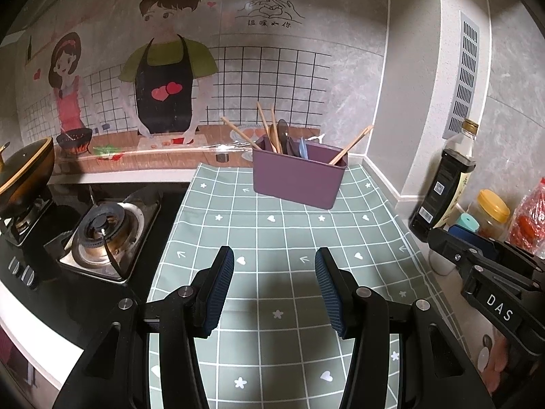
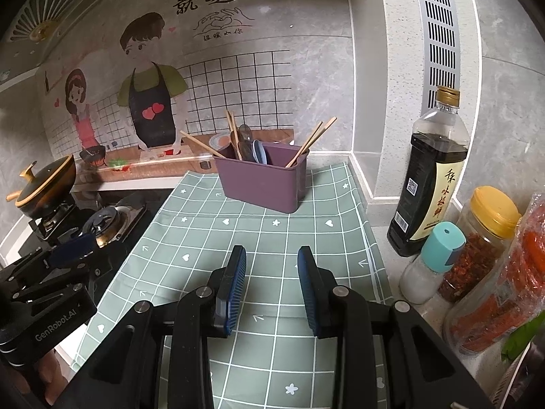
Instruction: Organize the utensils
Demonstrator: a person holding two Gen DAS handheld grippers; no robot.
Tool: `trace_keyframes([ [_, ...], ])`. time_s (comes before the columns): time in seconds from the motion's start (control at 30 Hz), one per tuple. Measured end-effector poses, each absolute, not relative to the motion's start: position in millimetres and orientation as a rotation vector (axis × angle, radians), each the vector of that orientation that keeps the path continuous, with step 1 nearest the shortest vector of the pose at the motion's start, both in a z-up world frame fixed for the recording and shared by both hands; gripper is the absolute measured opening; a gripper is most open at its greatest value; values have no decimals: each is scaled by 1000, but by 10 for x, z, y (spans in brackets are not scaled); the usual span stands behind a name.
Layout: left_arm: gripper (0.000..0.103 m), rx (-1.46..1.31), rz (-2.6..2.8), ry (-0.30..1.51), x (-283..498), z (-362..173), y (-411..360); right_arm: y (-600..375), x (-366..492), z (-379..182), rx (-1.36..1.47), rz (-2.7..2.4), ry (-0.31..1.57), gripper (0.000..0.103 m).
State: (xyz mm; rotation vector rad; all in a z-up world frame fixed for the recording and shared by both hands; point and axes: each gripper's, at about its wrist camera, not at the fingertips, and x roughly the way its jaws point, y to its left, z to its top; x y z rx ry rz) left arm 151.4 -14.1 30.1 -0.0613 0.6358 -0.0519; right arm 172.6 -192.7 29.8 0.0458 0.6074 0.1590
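The purple utensil holder (image 1: 297, 179) stands at the far end of the green checked mat (image 1: 272, 272), near the wall — chopsticks (image 1: 351, 146) and spoons (image 1: 282, 136) poke out of it. Both the left gripper (image 1: 274, 266) and the right gripper (image 2: 271, 262) hang over the mat's near part, jaws apart with nothing between them — well apart from the holder.

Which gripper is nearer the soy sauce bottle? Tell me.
Right. The right gripper hovers open over the mat, the soy sauce bottle close on its right. The left gripper sits farther left, toward the stove.
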Motion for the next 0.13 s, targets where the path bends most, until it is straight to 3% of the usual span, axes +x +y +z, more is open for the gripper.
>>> trace_keyframes([
  [0.13, 51, -67, -56, 637, 1520, 299, -136, -1935, 1716, 302, 45, 155, 610, 30],
])
